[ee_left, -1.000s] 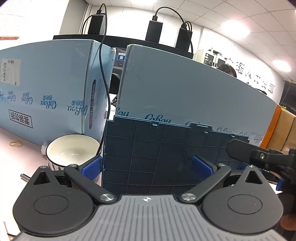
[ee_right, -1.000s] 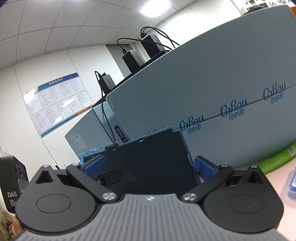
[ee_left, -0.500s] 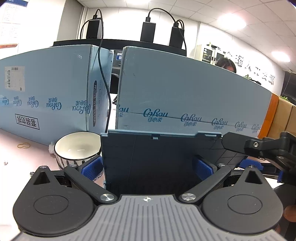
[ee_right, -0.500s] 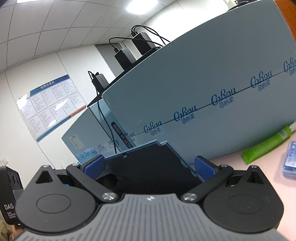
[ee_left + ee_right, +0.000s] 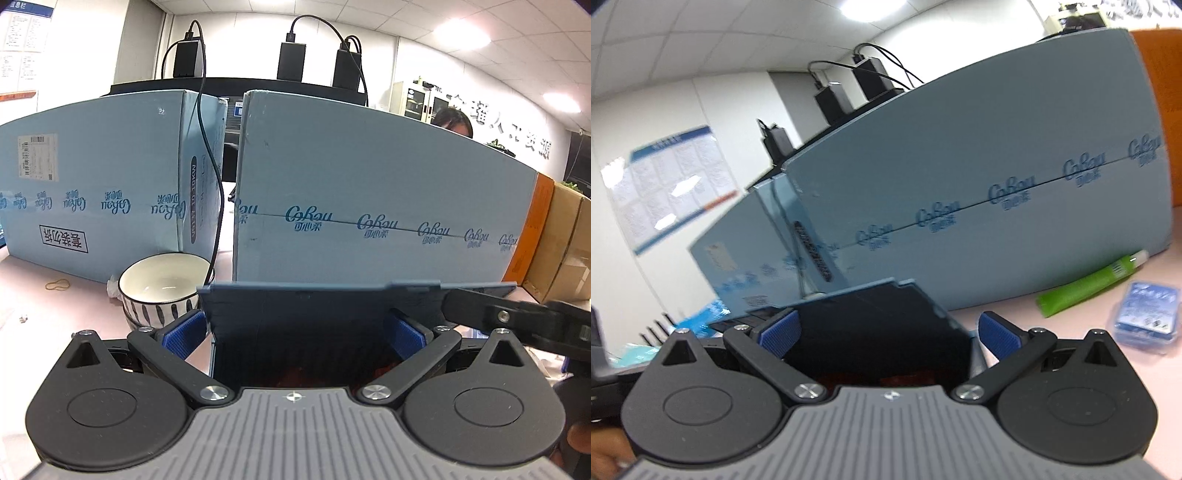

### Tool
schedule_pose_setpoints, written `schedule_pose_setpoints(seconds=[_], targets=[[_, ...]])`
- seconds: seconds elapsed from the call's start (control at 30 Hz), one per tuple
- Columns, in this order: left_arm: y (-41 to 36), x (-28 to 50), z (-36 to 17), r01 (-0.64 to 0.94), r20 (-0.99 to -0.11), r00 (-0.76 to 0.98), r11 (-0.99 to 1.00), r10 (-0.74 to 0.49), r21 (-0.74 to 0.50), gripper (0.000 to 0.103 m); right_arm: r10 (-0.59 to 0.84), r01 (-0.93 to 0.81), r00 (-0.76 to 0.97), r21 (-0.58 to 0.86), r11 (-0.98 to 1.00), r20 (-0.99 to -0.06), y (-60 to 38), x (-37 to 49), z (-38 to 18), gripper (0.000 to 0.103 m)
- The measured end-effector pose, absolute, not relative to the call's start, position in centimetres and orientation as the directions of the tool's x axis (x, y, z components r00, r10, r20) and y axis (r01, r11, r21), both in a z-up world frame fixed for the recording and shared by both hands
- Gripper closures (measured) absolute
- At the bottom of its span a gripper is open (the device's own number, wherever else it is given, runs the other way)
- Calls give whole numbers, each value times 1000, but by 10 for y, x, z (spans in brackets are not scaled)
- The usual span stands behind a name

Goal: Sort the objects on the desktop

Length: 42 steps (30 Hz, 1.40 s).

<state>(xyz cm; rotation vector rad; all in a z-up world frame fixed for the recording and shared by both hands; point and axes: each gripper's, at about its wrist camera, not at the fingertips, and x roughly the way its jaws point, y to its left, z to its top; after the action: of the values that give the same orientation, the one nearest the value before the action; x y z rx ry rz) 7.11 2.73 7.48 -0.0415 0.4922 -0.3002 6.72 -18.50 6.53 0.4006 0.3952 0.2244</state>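
Pale pink desktop (image 5: 44, 273) runs back to two tall light-blue cartons (image 5: 369, 206) that wall off the far side, with black chargers and cables on a shelf above them.

From the left wrist view, a dark blue-grey storage box (image 5: 295, 314) fills the space between the pads of the left gripper (image 5: 295, 332). Its far wall stands at twelve o'clock, dead ahead, and its long axis runs across the view from nine to three. The pads (image 5: 184, 332) sit wide, one to either side of the box; whether they press on its walls cannot be told, since the contact is hidden. A striped white bowl (image 5: 162, 288) sits at ten o'clock, just beside the box's left corner, and a rubber band (image 5: 57, 284) lies farther out at nine.

From the right wrist view, the right gripper (image 5: 888, 332) likewise straddles the same box (image 5: 879, 325). The left pad (image 5: 779, 332) lies close against the box, while the right pad (image 5: 997, 338) shows a sliver of desk between it and the wall, so this gripper looks released rather than clamped. A green tube (image 5: 1086, 288) lies at two o'clock, with its long axis running up to the right along the carton's foot, and a small blue packet (image 5: 1148, 317) sits at three o'clock, near the right pad. Both look nearer the right gripper than the left, so a reach for either would likely fall to that side.
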Motion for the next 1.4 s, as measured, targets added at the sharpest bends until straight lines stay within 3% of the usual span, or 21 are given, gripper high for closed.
schedule_pose_setpoints(seconds=[0.33, 1.4], targets=[[24, 70, 75, 244, -530, 811, 967, -246, -77, 1, 273, -120, 897, 402, 908, -348, -180, 72, 67, 0], [34, 38, 64, 198, -603, 772, 977, -202, -73, 1, 260, -76, 881, 424, 903, -394, -169, 54, 55, 0]])
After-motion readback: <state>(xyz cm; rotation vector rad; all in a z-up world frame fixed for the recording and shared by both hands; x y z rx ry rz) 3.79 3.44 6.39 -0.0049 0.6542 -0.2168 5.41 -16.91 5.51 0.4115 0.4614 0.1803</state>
